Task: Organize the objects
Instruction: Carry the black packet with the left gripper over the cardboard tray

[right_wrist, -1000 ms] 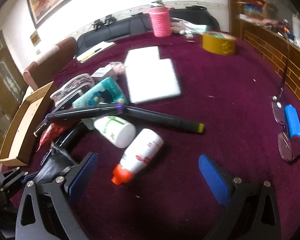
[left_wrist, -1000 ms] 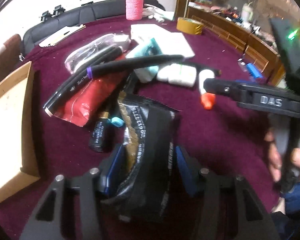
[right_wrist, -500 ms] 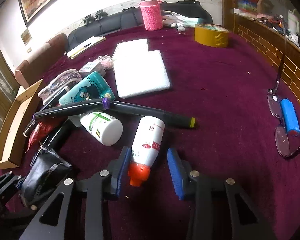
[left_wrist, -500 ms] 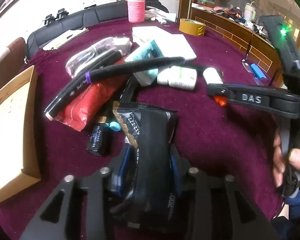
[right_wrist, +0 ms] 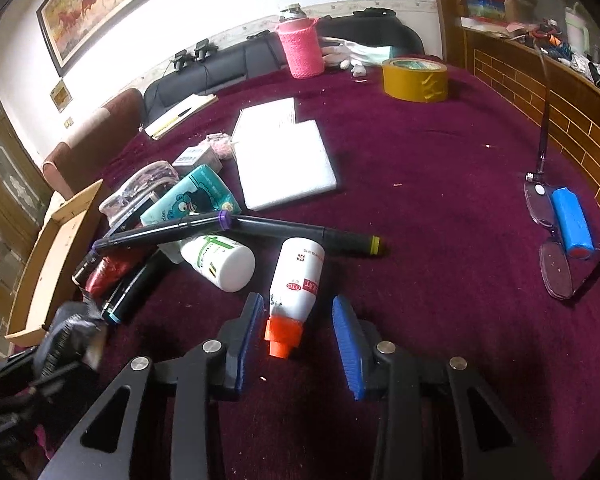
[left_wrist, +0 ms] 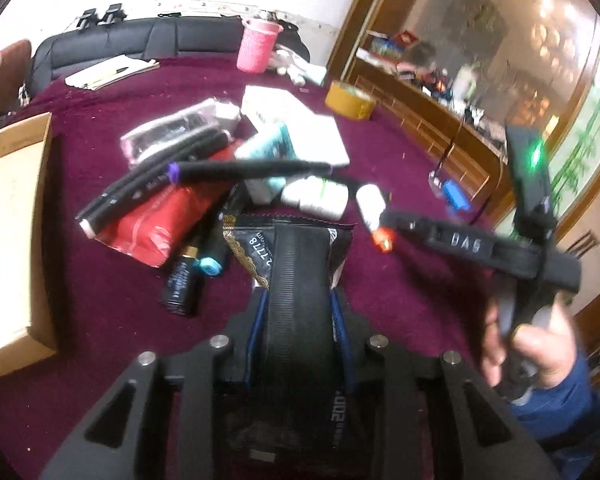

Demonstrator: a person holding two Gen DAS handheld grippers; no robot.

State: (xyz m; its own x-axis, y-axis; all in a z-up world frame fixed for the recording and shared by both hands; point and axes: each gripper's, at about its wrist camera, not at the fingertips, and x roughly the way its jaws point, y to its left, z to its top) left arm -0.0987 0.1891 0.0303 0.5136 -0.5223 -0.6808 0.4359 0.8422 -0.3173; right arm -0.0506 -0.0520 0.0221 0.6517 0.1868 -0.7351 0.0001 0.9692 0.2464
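At the far left the cardboard box lies bare inside, so by the look of it the sorting has barely begun and the whole pile still lies on the maroon cloth. The left gripper is clenched on the black packet, its jaws having just been closing on it. To the right, the right gripper has narrowed from wide open, its blue pads flanking the white bottle at its orange cap, not visibly pressing.
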